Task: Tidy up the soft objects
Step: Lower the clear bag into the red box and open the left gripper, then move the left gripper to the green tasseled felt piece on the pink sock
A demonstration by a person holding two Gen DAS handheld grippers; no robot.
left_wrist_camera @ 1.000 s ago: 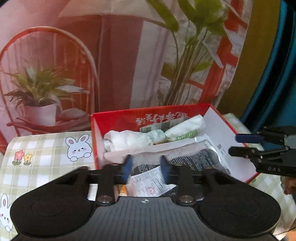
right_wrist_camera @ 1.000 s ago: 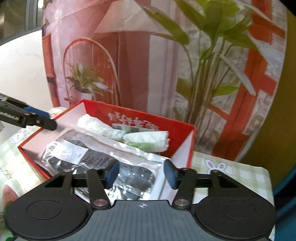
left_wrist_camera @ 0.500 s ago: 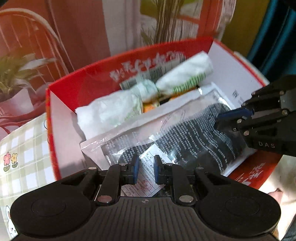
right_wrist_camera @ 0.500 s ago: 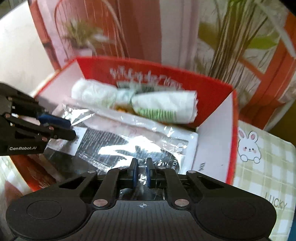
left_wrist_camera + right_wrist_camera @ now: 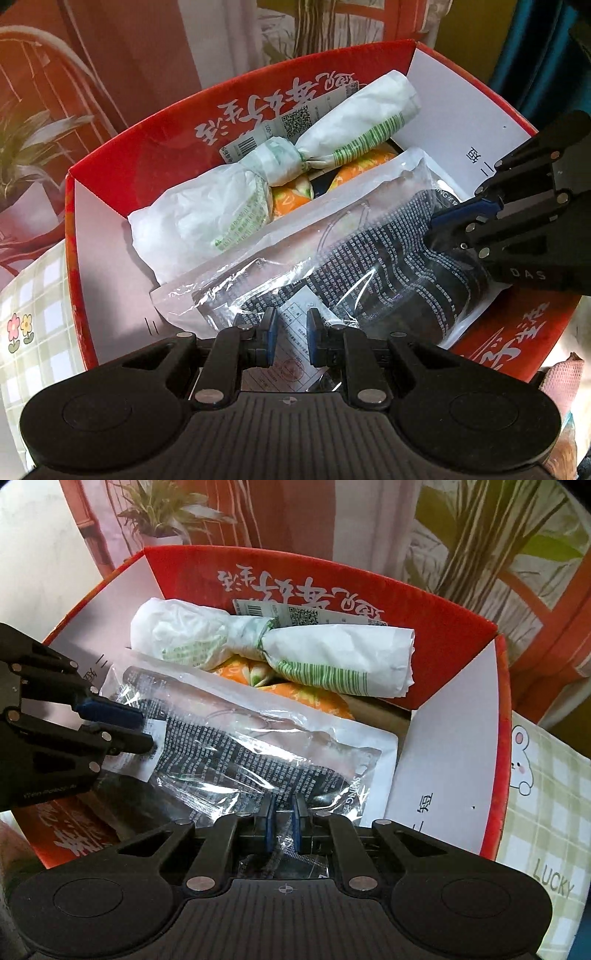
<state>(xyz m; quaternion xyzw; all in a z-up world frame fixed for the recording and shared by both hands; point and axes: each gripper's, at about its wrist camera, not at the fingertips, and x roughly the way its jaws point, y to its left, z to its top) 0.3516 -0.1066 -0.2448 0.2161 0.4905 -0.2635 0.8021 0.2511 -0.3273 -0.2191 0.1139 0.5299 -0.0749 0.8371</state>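
A clear plastic packet with black patterned fabric (image 5: 388,251) lies in the red cardboard box (image 5: 155,147), on top of a white knotted bag (image 5: 280,158) and orange items (image 5: 354,170). My left gripper (image 5: 290,338) is nearly shut on the packet's near end with a paper label. My right gripper (image 5: 282,823) is shut on the packet's (image 5: 266,753) other end inside the box (image 5: 436,613). Each gripper shows in the other's view: the right one (image 5: 439,225), the left one (image 5: 144,729).
The box stands on a checked tablecloth with bunny prints (image 5: 546,782), also seen at the left (image 5: 29,325). A printed backdrop with plants and a chair (image 5: 74,74) hangs behind. The white bag (image 5: 280,657) fills the box's far side.
Both grippers have come down into the box and closed from open onto the two ends of the packet. The left jaws stand slightly wider than half a second ago.
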